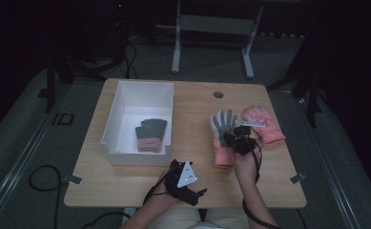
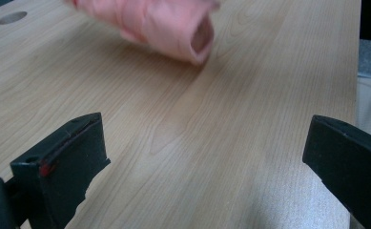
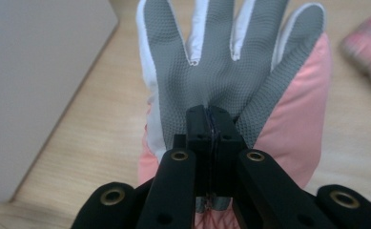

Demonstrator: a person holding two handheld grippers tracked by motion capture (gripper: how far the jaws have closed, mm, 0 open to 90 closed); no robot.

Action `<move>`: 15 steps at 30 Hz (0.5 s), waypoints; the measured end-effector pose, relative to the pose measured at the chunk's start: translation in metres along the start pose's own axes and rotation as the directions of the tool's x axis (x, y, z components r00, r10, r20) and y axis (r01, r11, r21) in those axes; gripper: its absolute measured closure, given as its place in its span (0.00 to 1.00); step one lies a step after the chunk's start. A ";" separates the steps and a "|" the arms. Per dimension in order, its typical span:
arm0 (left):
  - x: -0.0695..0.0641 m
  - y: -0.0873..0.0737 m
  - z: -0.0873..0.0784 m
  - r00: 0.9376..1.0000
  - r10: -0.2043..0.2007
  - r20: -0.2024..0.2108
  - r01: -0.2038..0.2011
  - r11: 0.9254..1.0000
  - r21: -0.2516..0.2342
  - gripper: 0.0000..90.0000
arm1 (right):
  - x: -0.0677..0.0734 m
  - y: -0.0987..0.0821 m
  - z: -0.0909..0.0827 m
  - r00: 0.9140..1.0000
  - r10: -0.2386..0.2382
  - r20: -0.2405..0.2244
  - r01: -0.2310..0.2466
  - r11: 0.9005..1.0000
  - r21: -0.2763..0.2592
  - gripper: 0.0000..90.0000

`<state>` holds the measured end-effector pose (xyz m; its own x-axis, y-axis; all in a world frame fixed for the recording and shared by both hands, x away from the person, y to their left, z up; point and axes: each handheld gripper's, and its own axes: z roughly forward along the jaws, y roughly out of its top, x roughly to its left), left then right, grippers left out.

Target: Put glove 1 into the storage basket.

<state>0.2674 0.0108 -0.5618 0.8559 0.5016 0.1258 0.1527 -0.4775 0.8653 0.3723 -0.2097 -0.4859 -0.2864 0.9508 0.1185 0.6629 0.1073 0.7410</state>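
A pink glove with a grey palm (image 1: 222,128) lies palm up at the middle right of the table, its pink cuff (image 2: 173,28) towards the person. My right gripper (image 1: 235,138) is shut, its jaws pinched on the palm of that glove (image 3: 221,71). A second pink glove (image 1: 264,124) lies just to the right of it, and it is blurred at the edge of the right gripper view (image 3: 369,52). My left gripper (image 1: 198,194) rests near the table's front edge, and its jaws (image 2: 202,157) stand wide open over bare wood.
A white bin (image 1: 126,98) stands at the left of the table, and inside it lies a grey glove with a pink cuff (image 1: 150,135). Its wall (image 3: 40,86) is close on the left of the held glove. A cable hole (image 1: 218,94) sits at the table's back.
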 end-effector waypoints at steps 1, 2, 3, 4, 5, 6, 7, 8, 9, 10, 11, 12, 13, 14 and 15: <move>0.000 -0.001 0.000 1.000 -0.004 0.001 0.004 1.000 0.002 0.01 | 0.001 -0.002 0.005 1.000 0.001 0.005 -0.001 1.000 0.011 0.98; 0.000 -0.001 0.001 1.000 -0.004 0.002 0.004 1.000 0.002 0.01 | 0.002 -0.005 0.014 1.000 0.010 0.007 -0.010 0.999 0.031 0.98; 0.000 -0.001 0.002 1.000 -0.004 0.006 0.004 1.000 0.003 0.01 | 0.003 -0.007 0.019 1.000 0.018 0.004 -0.018 0.999 0.038 0.98; 0.000 -0.002 0.002 1.000 -0.003 0.007 0.003 1.000 0.007 0.01 | 0.005 -0.008 0.025 1.000 0.021 0.007 -0.021 0.999 0.047 0.98; -0.001 -0.001 0.002 1.000 -0.001 0.007 0.001 1.000 0.006 0.01 | 0.007 -0.008 0.030 1.000 0.021 0.008 -0.022 0.998 0.055 0.98; -0.001 -0.001 0.002 1.000 0.000 0.008 0.000 1.000 0.004 0.01 | 0.007 -0.009 0.035 1.000 0.031 0.003 -0.031 0.997 0.064 0.98; -0.001 -0.001 0.002 1.000 0.003 0.007 -0.003 1.000 0.003 0.01 | 0.009 -0.010 0.040 1.000 0.028 0.003 -0.028 0.997 0.074 0.98; -0.002 0.000 0.001 1.000 0.018 0.000 -0.018 1.000 0.003 0.01 | 0.010 -0.011 0.043 1.000 0.023 0.011 -0.024 0.996 0.083 0.98; -0.002 0.000 0.001 1.000 0.023 -0.004 -0.023 1.000 0.002 0.01 | 0.011 -0.013 0.049 0.999 0.024 0.023 -0.026 0.996 0.091 0.98; -0.002 0.000 0.001 1.000 0.023 -0.003 -0.023 1.000 0.000 0.01 | 0.012 -0.014 0.052 0.999 0.025 0.026 -0.027 0.995 0.097 0.98; -0.001 0.001 0.000 1.000 0.019 -0.001 -0.019 1.000 -0.002 0.01 | 0.012 -0.016 0.057 0.999 0.026 0.030 -0.029 0.994 0.105 0.98; 0.000 0.001 0.000 1.000 0.014 0.001 -0.014 1.000 -0.002 0.01 | 0.013 -0.018 0.059 0.999 0.024 0.038 -0.028 0.994 0.104 0.97; 0.000 0.000 0.000 1.000 0.010 0.001 -0.010 1.000 -0.008 0.01 | 0.015 -0.019 0.061 0.999 0.019 0.046 -0.023 0.994 0.104 0.97; 0.000 0.000 0.000 1.000 0.008 -0.001 -0.008 1.000 -0.007 0.01 | 0.015 -0.020 0.062 0.999 0.010 0.052 -0.015 0.995 0.099 0.96; 0.000 -0.001 0.000 1.000 0.010 -0.001 -0.010 1.000 -0.004 0.01 | 0.015 -0.020 0.062 0.999 0.013 0.052 -0.018 0.995 0.101 0.96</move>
<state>0.2673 0.0115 -0.5622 0.8568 0.4976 0.1350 0.1422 -0.4797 0.8658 0.3978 -0.1791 -0.5401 -0.2416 0.9659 0.0932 0.7341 0.1191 0.6686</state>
